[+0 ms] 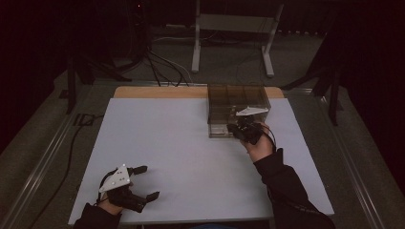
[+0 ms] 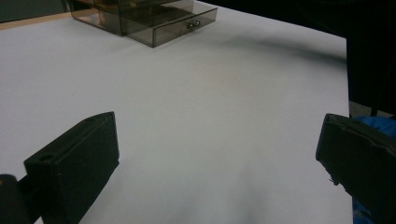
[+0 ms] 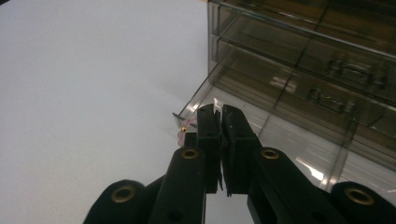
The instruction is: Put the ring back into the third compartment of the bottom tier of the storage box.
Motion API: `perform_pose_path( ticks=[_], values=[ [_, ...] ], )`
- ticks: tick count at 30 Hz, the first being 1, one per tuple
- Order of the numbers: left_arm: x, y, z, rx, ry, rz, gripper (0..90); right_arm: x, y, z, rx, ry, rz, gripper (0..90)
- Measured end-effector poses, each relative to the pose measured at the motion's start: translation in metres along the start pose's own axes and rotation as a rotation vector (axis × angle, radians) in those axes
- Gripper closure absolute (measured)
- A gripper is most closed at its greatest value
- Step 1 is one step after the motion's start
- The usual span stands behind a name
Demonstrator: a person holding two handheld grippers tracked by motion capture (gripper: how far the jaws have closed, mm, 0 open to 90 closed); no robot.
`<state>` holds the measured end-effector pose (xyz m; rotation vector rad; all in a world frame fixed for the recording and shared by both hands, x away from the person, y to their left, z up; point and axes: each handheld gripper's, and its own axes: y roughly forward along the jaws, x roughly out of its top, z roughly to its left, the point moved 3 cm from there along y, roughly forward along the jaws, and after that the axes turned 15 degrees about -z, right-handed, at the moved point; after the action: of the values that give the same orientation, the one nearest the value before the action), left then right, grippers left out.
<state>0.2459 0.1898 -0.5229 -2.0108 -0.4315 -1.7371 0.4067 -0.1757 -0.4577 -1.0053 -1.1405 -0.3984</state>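
**Right gripper pinching the knob of the lowest drawer; pull axis runs back toward the person**

Item under work: a smoked transparent drawer box [image 1: 239, 102] standing at the far right of the white table [image 1: 167, 157]. Its bottom drawer [image 3: 280, 140] stands partly pulled out from the box front.

Right gripper [image 3: 220, 114]: jaws pressed together, with almost no gap between the pads. Directly under and just left of the tips, at the front edge of the drawer, a small pinkish knob with a gold end [image 3: 182, 133] shows. The jaws appear to be pinching this knob, though the contact itself is hidden behind the left jaw. In the high view the right gripper [image 1: 244, 129] sits against the near face of the box.

Governing relation: the drawer lies straight ahead of the right gripper's tips, and its sliding axis runs from the box toward the person. Judgement: any further travel must follow that line; a sideways pull would likely skew the drawer or drag the light box.

Left gripper [image 1: 143, 183]: jaws spread wide, nothing between them, resting at the near left, well apart from the box [image 2: 140, 18]. The right hand is plainly the nearer.
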Motion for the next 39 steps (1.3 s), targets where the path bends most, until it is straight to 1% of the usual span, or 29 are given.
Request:
perform_pose_path(
  ticks=[3, 7, 9, 15, 20, 22, 27, 36, 39],
  values=[
    [0.0, 0.0, 0.0, 0.001, -0.002, -0.001, 0.4, 0.001, -0.002, -0.004, -0.007, -0.004, -0.004, 86.7],
    [0.0, 0.0, 0.0, 0.0, -0.002, 0.003, 0.4, 0.002, -0.005, -0.008, -0.015, 0.003, -0.009, 86.7],
    [0.0, 0.0, 0.0, 0.001, -0.005, -0.002, 0.4, 0.003, -0.007, -0.012, -0.027, 0.005, -0.009, 86.7],
    [0.0, 0.0, 0.0, 0.002, -0.001, 0.001, 0.4, 0.002, -0.012, -0.023, -0.047, 0.02, -0.011, 86.7],
    [0.0, 0.0, 0.0, 0.002, -0.002, 0.001, 0.4, 0.002, -0.014, -0.028, -0.053, 0.03, -0.014, 86.7],
    [0.0, 0.0, 0.0, 0.001, 0.0, 0.002, 0.4, 0.003, -0.017, -0.033, -0.06, 0.043, -0.021, 86.7],
    [0.0, 0.0, 0.0, 0.002, 0.001, 0.002, 0.4, 0.004, -0.021, -0.043, -0.084, 0.05, -0.029, 86.7],
    [0.0, 0.0, 0.0, 0.002, 0.0, 0.001, 0.4, 0.003, -0.027, -0.064, -0.135, 0.065, -0.023, 86.8],
    [0.0, 0.0, 0.0, 0.003, 0.0, 0.0, 0.4, 0.002, -0.028, -0.072, -0.152, 0.08, -0.021, 86.7]
  ],
)
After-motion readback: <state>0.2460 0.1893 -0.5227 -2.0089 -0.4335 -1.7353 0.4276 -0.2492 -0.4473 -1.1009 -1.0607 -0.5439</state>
